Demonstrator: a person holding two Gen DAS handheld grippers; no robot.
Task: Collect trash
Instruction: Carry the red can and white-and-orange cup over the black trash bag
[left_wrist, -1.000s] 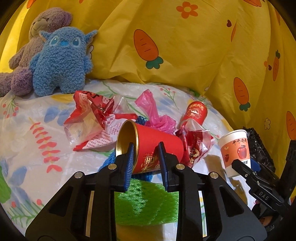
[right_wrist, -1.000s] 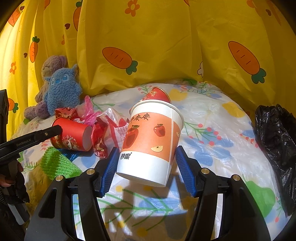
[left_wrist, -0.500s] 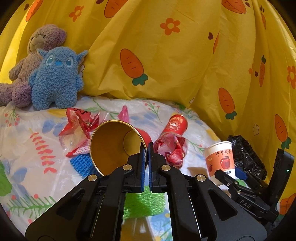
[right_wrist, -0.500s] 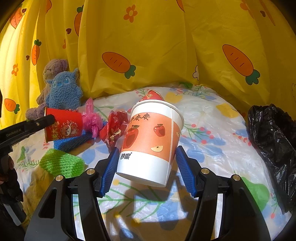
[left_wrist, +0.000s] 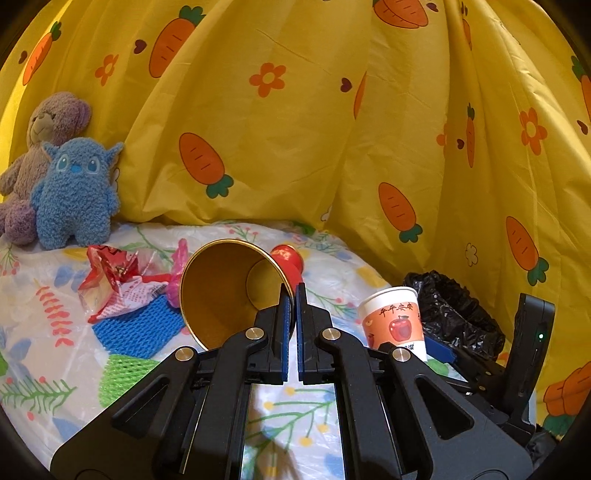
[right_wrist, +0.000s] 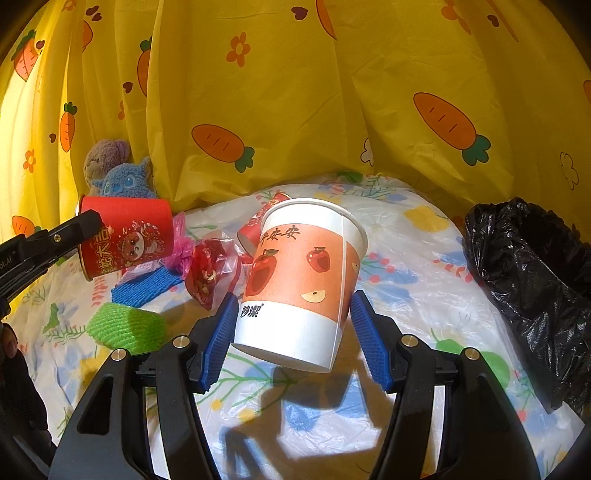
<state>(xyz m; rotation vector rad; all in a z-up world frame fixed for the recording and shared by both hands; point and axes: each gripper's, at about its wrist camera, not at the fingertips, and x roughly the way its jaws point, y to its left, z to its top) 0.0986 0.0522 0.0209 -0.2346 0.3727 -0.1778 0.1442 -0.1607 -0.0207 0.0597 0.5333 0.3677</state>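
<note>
Carrying cups toward the black trash bag (right_wrist: 532, 295) at the bed's right edge: left gripper (left_wrist: 291, 295) pinches the red cup (left_wrist: 229, 288) by its rim; right gripper (right_wrist: 293, 332) clamps the apple-print cup (right_wrist: 303, 280); next, each needs lining up over the bag's mouth before letting go.

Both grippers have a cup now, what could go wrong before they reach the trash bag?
The left gripper pinches only the red cup's thin rim, so the cup may twist loose. The right gripper holds the apple cup tilted near its base; it might slip. The black bag's mouth looks slumped, so drops may miss.
</note>
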